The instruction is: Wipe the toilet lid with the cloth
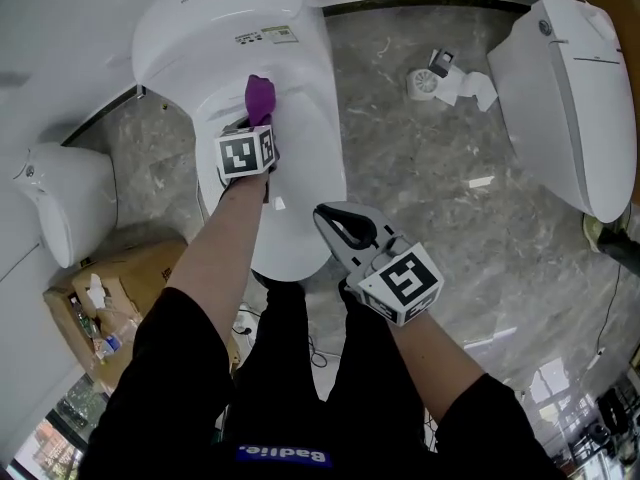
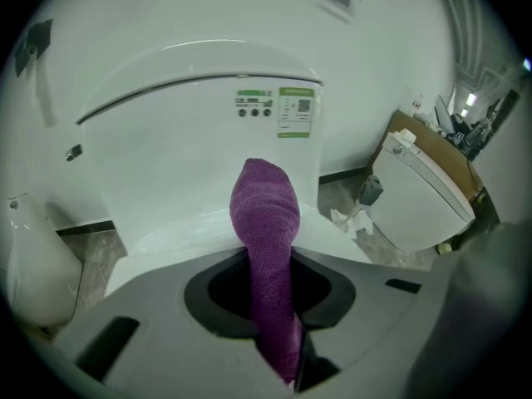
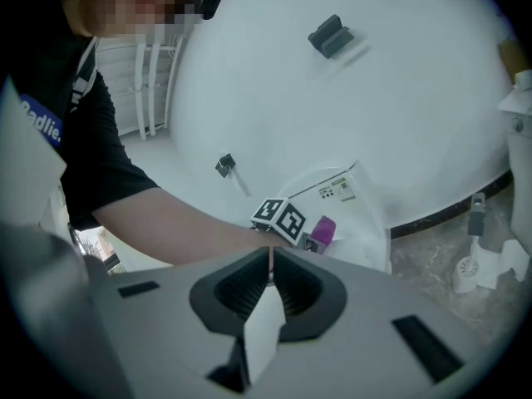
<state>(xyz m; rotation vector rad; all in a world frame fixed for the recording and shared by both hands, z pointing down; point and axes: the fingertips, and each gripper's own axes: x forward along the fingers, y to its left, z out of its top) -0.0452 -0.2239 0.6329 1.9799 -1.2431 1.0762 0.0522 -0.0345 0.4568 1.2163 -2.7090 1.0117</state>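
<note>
The white toilet's closed lid (image 1: pixel 305 173) runs down the middle of the head view, with a green-and-white sticker (image 1: pixel 265 36) near its back. My left gripper (image 1: pixel 257 120) is over the lid's rear half, shut on a purple cloth (image 1: pixel 260 96). In the left gripper view the cloth (image 2: pixel 266 214) stands up out of the pinched jaws of the left gripper (image 2: pixel 270 264) in front of the lid (image 2: pixel 183 140). Whether the cloth touches the lid I cannot tell. My right gripper (image 1: pixel 326 214) is shut and empty beside the lid's front right edge; the right gripper (image 3: pixel 270 260) looks towards the cloth (image 3: pixel 323 231).
A second white toilet (image 1: pixel 570 98) stands at the right. A small white fixture (image 1: pixel 445 80) lies on the marble floor (image 1: pixel 430 188) between them. At the left are a white urinal-like bowl (image 1: pixel 65 208) and an open cardboard box (image 1: pixel 120 288). The person's legs are below the toilet's front.
</note>
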